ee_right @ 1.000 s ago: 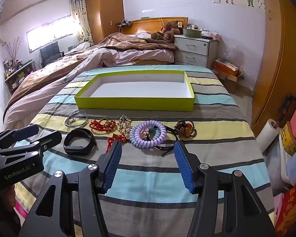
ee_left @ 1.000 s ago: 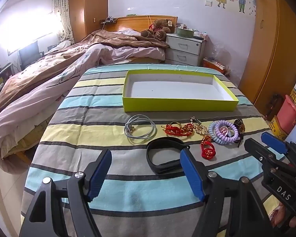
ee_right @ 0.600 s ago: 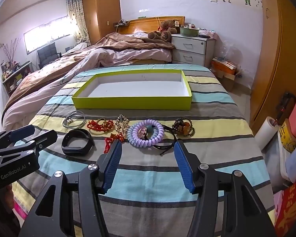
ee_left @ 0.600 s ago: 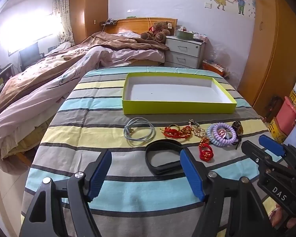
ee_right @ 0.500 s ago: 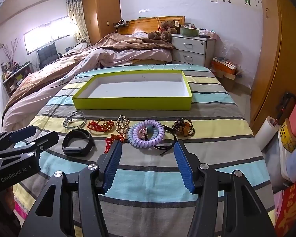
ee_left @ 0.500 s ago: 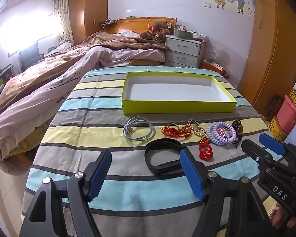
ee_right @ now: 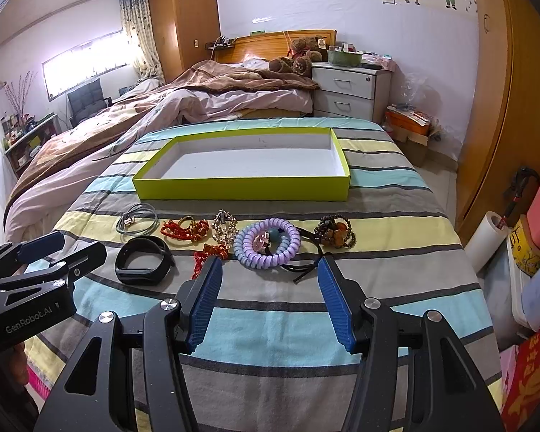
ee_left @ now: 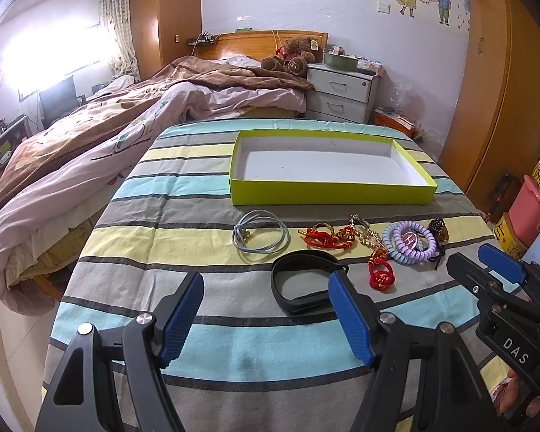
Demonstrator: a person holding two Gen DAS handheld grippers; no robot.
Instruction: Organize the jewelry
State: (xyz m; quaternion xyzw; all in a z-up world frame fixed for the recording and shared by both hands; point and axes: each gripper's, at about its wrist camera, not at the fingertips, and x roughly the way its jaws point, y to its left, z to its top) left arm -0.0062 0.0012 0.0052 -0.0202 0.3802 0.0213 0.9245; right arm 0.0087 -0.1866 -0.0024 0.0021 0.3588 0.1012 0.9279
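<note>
A yellow-green box [ee_left: 331,194] lies on the striped bedspread [ee_left: 154,237], with a grey cord [ee_left: 261,235], red bracelets [ee_left: 324,237], a purple coil [ee_left: 408,243] and a black band [ee_left: 302,284] just before it.

One green tray [ee_right: 241,188], seven jewelry pieces [ee_right: 266,243], two claws [ee_right: 268,295].

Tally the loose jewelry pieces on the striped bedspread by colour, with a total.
Grey: 1, grey cord loop necklace
Black: 1, black rubber wristband
Red: 2, red knotted cord bracelet; small red knot charm
Gold/crystal: 1, sparkly bead bracelet
Purple: 1, lilac spiral coil hair tie
Brown: 1, brown bead bracelet
Total: 7
</note>
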